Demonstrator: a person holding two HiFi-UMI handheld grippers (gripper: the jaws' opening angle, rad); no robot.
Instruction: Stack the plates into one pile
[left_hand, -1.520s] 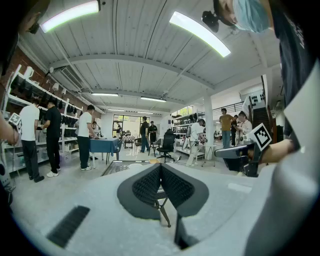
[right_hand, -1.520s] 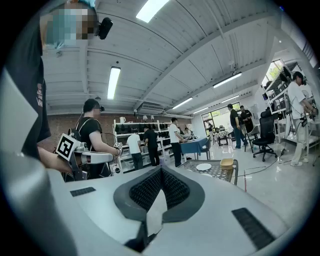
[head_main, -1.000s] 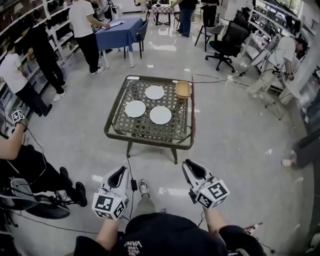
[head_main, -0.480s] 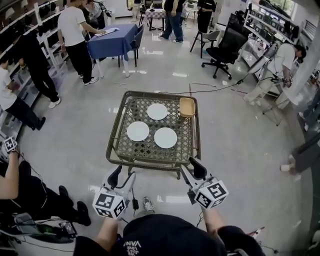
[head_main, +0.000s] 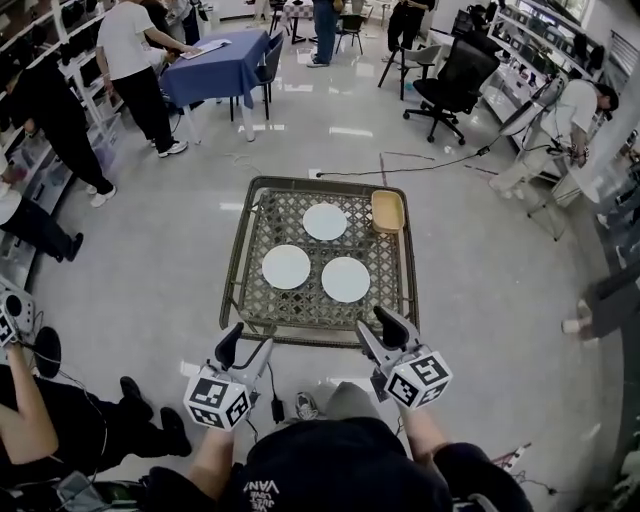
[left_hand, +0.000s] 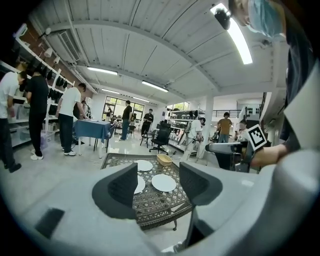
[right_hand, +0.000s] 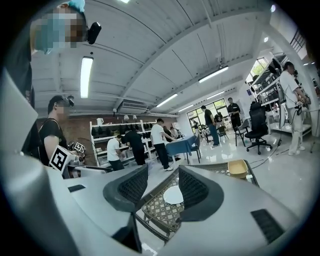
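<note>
1. The step in hand looks like the approach. Three white plates lie apart on the lattice table (head_main: 233, 262), none stacked yet: the far plate (head_main: 325, 221), the near-left plate (head_main: 286, 267) and the near-right plate (head_main: 346, 279). A tan tray (head_main: 388, 211) sits at the far right corner.
2. To do it well, I would choose one plate as the base and leave it alone. Bring a gripper low to another plate's rim, slip one jaw under the edge, and pinch there, not on the flat face.
3. Carry it level and set it down centred, so the pile does not lean.
4. The left gripper (head_main: 243, 350) has just been opening its jaws. They gape wide with nothing between them, and it is short of the table's near edge.
5. The right gripper (head_main: 382, 335) is the same: its jaws have just been opening, they are spread, and it holds and touches nothing.
</note>
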